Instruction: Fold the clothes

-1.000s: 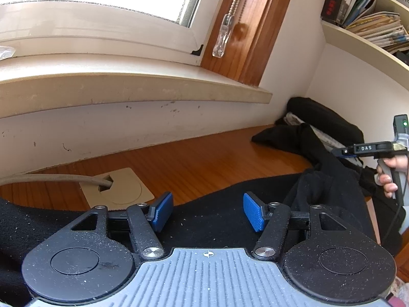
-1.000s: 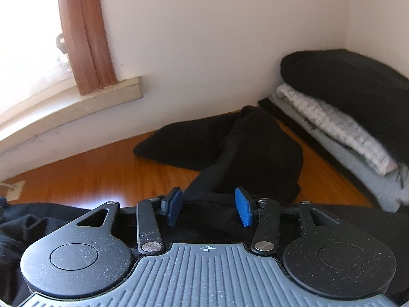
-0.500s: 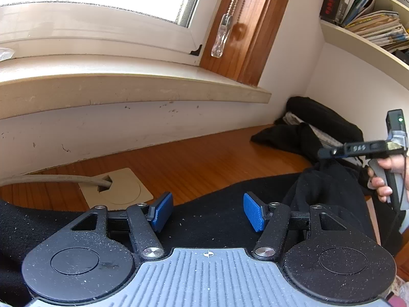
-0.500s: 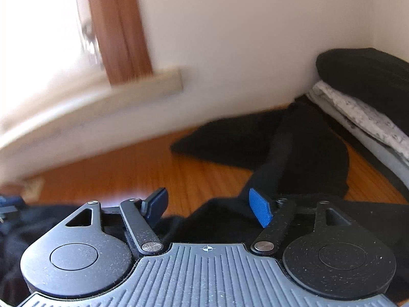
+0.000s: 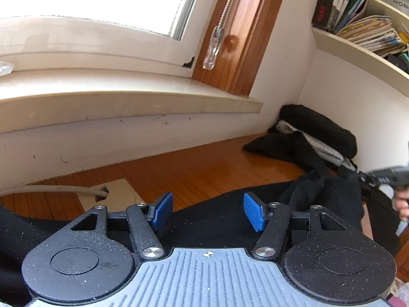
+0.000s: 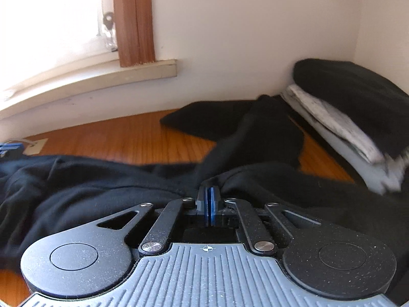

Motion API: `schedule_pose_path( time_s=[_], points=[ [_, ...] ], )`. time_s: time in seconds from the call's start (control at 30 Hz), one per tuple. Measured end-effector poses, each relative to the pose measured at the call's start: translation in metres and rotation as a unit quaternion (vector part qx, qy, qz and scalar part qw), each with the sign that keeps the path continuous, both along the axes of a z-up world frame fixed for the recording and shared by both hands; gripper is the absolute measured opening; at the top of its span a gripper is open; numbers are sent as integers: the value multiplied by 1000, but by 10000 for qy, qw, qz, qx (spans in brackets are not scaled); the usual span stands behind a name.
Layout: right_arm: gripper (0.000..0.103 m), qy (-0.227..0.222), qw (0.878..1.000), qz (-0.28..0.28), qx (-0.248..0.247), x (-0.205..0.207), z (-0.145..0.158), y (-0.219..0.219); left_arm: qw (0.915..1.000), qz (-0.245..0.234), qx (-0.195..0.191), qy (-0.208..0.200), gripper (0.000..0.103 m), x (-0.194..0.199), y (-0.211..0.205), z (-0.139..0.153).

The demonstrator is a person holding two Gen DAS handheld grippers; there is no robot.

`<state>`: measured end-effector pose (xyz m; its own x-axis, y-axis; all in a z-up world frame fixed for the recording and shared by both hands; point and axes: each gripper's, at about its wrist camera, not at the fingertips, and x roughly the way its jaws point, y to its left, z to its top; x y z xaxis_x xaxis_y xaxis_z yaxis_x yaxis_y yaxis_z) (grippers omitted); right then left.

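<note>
You are pinching the black garment (image 6: 107, 179), which is sprawling across the counter (image 6: 133, 138), in your right gripper (image 6: 209, 199); your left gripper (image 5: 207, 211) is hovering wide over its near edge. Keep it taut while folding.

garment (image 6: 102, 179) is showing black | table (image 5: 191, 171) is showing orange-brown wood grain | pads (image 5: 253, 215) are showing blue | folded cloth (image 6: 332, 117) is looking grey-white, perhaps speckled, blurred

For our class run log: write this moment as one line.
left gripper: open over garment | right gripper: shut on garment | stack: by wall
</note>
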<state>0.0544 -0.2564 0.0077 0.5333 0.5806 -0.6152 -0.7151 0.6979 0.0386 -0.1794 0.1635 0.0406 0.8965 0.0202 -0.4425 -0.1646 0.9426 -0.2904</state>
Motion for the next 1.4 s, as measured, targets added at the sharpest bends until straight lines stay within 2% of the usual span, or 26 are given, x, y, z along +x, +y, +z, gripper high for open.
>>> schedule_pose_path(
  time_s=[0.2, 0.33, 0.43, 0.53, 0.67, 0.7, 0.83, 1.0, 1.17, 1.4],
  points=[
    [3, 89, 9998, -49, 168, -43, 0, -67, 9998, -71, 20, -163, 65, -4, -3, 9],
    [3, 276, 9996, -115, 24, -45, -7, -84, 9998, -28, -7, -207, 66, -5, 1, 12],
    [5, 266, 9987, -394, 204, -35, -6, -89, 9997, 9, -27, -228, 66, -7, 4, 13],
    [9, 80, 9972, -599, 446, -28, 0, -83, 9997, 19, -21, -230, 66, -7, 5, 12],
    [15, -132, 9971, -495, 567, -21, -1, -62, 9999, 7, 8, -145, 66, -5, 6, 10],
    [19, -121, 9972, -423, 600, -18, -2, -54, 9999, 10, 11, -131, 66, -4, 6, 10],
    [23, -44, 9972, -183, 721, -6, -10, -22, 10000, 23, 22, -76, 66, -3, 7, 8],
    [37, -58, 9978, 40, 665, -2, -24, 18, 10000, 46, 35, -53, 66, -3, 8, 7],
    [39, -336, 9991, 99, 234, -3, -41, 43, 9998, 169, -8, -94, 66, -8, 20, 10],
    [42, -430, 9984, 186, 316, -3, -55, 40, 9996, 273, -39, 5, 66, -8, 29, 7]
  ],
)
